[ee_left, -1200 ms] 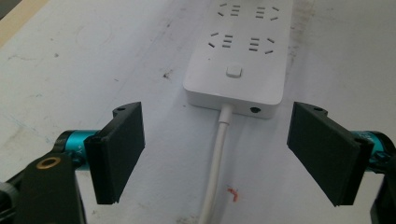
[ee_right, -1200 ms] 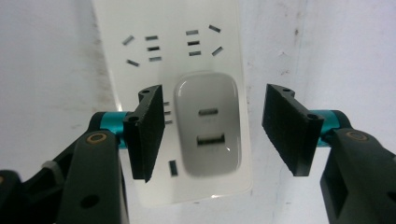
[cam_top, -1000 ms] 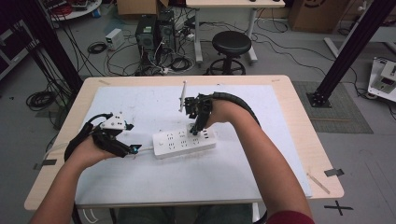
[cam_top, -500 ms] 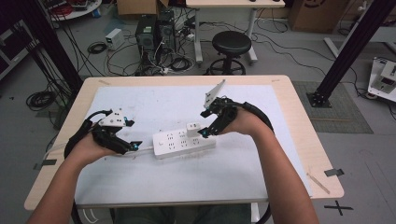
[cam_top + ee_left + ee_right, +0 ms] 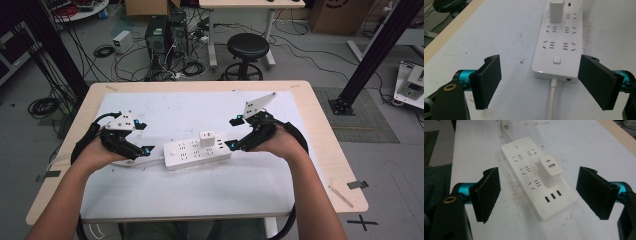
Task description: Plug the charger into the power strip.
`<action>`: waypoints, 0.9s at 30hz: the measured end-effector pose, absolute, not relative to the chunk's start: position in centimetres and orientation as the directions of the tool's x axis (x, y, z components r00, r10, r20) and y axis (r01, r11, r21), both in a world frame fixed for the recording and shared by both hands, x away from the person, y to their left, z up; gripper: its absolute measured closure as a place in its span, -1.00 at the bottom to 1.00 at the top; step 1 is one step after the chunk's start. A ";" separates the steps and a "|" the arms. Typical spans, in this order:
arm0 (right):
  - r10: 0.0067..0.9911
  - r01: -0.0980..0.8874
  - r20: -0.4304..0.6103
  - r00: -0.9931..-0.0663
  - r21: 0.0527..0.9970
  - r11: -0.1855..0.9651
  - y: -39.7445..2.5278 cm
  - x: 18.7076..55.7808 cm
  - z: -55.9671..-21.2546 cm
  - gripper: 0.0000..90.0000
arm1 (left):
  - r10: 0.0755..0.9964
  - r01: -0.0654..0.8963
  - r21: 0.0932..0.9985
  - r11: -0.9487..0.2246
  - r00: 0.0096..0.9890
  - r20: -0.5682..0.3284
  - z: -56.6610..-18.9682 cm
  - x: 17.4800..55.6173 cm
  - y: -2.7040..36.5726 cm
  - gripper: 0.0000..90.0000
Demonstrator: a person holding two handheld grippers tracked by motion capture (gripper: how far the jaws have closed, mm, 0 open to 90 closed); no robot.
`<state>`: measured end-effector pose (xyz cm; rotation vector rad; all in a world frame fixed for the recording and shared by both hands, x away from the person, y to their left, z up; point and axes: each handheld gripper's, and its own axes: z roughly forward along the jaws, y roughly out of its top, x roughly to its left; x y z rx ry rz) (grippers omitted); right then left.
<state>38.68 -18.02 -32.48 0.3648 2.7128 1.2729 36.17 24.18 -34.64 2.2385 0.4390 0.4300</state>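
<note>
**Ana:** Both pairs of fingers stand wide apart with nothing between them. On the left gripper the black pads flank the cord end of the power strip without touching it; on the right gripper the pads flank the opposite end, also clear of it.

**Ben:** And the strip itself?

**Ana:** It lies flat on the white table mat, between the two grippers, its cord trailing off past the left one. From the high view, the left gripper sits just beside the strip's cord end and the right gripper just beside its other end.

**Ben:** What about the charger?

**Ana:** A white charger stands upright on the strip, seated in a socket toward the right gripper's end, near the three small USB slots. It looks fully pushed in, though I can't see its pins.

**Ben:** So how far along would you call it?

**Ana:** If the job is plugging in, it appears done: charger seated, both hands free. If it is unplugging, nothing has begun; the right gripper would need to close on the charger while the left steadies the strip.
</note>
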 end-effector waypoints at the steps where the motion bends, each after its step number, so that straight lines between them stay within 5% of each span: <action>1: 0.268 0.165 -0.009 -0.963 0.770 0.617 -18.0 38.7 -32.5 -0.55 | 0.442 0.171 0.764 -0.622 0.882 0.162 -34.6 36.2 24.2 -0.58; 27: 0.359 0.229 0.018 -0.933 0.801 0.553 -19.9 38.6 -34.3 -0.55 | 0.462 0.182 0.803 -0.568 0.878 0.127 -35.3 36.1 24.6 -0.58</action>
